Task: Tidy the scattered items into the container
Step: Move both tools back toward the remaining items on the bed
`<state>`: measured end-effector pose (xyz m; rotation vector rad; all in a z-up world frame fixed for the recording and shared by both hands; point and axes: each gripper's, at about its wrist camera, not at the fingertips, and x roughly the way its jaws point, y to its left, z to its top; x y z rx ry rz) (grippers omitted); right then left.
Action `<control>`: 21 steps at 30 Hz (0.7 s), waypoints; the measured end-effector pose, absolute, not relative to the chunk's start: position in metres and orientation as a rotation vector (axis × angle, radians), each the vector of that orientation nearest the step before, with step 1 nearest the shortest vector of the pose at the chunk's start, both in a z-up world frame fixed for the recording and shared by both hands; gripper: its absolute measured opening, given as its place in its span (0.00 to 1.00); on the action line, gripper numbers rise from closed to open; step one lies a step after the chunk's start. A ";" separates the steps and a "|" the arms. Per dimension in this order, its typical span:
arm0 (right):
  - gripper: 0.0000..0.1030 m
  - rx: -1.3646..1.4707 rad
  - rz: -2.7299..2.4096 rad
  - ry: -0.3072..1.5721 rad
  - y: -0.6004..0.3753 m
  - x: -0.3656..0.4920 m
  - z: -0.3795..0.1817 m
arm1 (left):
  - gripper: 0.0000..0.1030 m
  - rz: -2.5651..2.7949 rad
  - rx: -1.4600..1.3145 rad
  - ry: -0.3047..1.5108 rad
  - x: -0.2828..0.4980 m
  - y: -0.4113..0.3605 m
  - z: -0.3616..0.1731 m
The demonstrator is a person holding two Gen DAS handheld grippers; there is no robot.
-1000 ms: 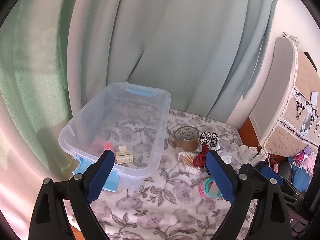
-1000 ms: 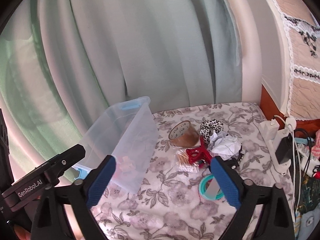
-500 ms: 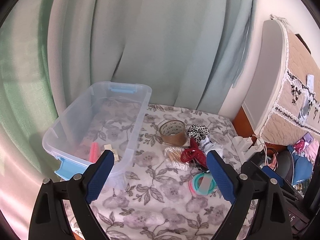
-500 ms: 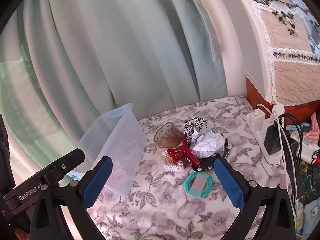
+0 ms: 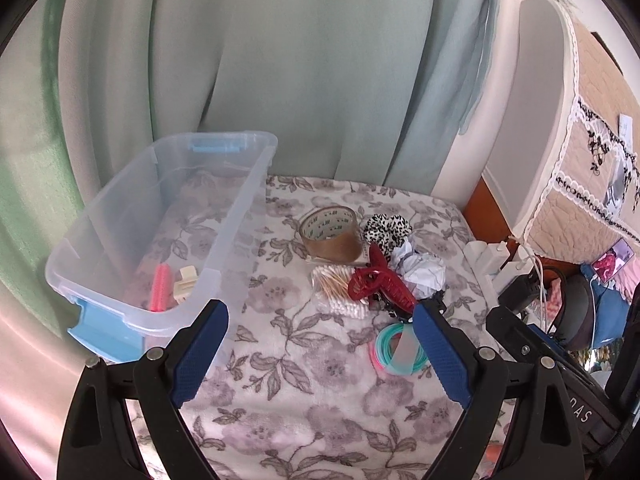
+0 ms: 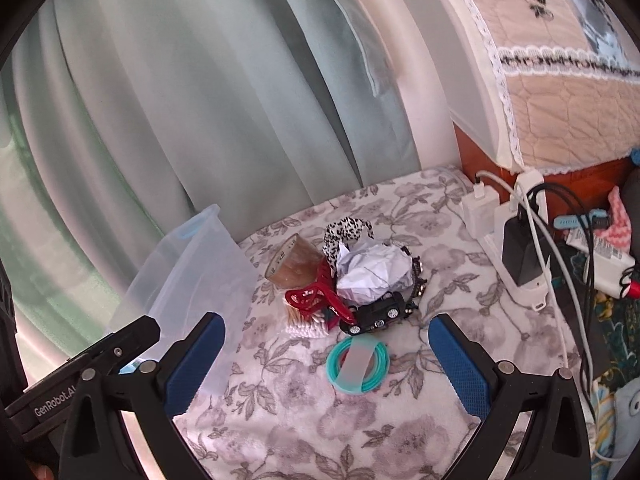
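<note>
Hovering above a floral blanket (image 5: 304,364), the left gripper (image 5: 320,354) has its blue-padded fingers (image 5: 198,354) spread wide with nothing between them. The right gripper (image 6: 326,364) is likewise released and empty, its fingers (image 6: 460,364) far apart.

Beyond the left gripper's left finger stands the clear plastic container (image 5: 236,216) with blue latches. It already holds a pink comb-like item (image 5: 160,286) and a cream hair clip (image 5: 185,282), both lying near its closest wall. In the right wrist view the container (image 6: 192,276) sits beyond that gripper's left finger.

Ahead of both grippers, toward the right finger of the left one, the scattered items sit in a tight cluster. A roll of brown tape (image 5: 331,234) lies farthest back, with a black-and-white spotted scrunchie (image 5: 387,229) just beside it. A red claw clip (image 5: 378,286) rests partly on a packet of cotton swabs (image 5: 334,292) and touches a crumpled white paper ball (image 5: 422,272). In the right wrist view a black toy car (image 6: 376,312) lies against the near side of the paper ball. Nearest the fingers, a bundle of teal and pink hair bands (image 6: 358,364) lies apart from the pile, roughly centred between the right gripper's fingers and just beside the left gripper's right fingertip.

To the right, off the blanket, are a white power strip (image 6: 516,248) with chargers and cables.
</note>
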<state>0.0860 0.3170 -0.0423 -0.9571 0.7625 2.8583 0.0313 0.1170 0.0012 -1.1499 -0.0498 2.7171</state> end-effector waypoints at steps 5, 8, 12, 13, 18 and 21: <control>1.00 -1.003 2.812 0.769 0.328 0.081 -0.062 | 0.91 2.677 -1.188 -0.047 0.023 0.126 -0.017; 1.00 -1.031 2.782 0.788 0.334 0.078 -0.075 | 0.95 2.652 -1.210 -0.045 0.018 0.132 -0.027; 1.00 -1.073 2.744 0.799 0.340 0.072 -0.091 | 1.00 2.610 -1.249 -0.046 0.010 0.138 -0.043; 1.00 -1.082 2.733 0.795 0.341 0.070 -0.094 | 1.00 2.599 -1.259 -0.046 0.008 0.140 -0.046; 1.00 -1.133 2.688 0.807 0.347 0.063 -0.112 | 1.00 2.547 -1.304 -0.049 -0.001 0.148 -0.065; 1.00 -1.158 2.673 0.803 0.347 0.060 -0.119 | 1.00 2.527 -1.319 -0.052 -0.006 0.149 -0.074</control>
